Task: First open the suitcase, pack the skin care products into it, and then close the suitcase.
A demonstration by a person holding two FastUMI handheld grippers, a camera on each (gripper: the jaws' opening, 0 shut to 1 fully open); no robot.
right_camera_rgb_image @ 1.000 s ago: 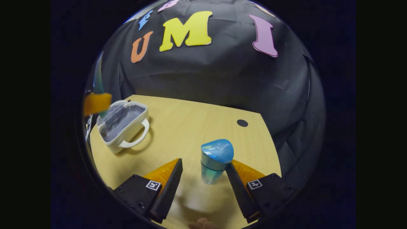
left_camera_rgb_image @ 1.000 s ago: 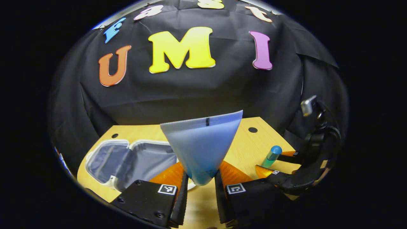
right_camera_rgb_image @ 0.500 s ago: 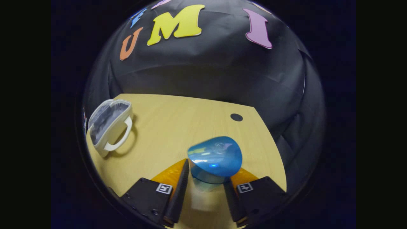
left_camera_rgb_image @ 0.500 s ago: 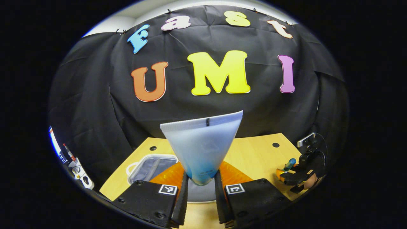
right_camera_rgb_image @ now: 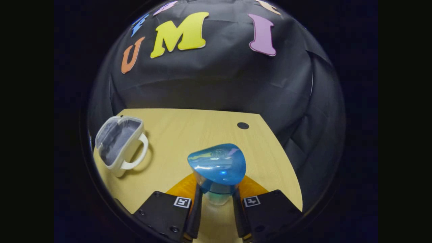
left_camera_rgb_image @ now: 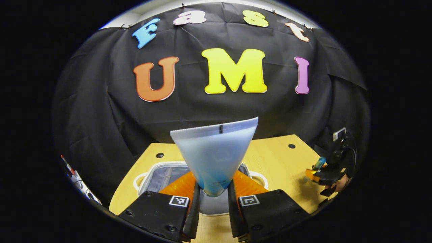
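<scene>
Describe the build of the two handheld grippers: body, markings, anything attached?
Both the left gripper and the right gripper have black, angular bodies with visible screws, each side carrying a small square black-and-white marker. Seen from the left gripper view, the right gripper has a bulky black body with a pale block on top.
</scene>
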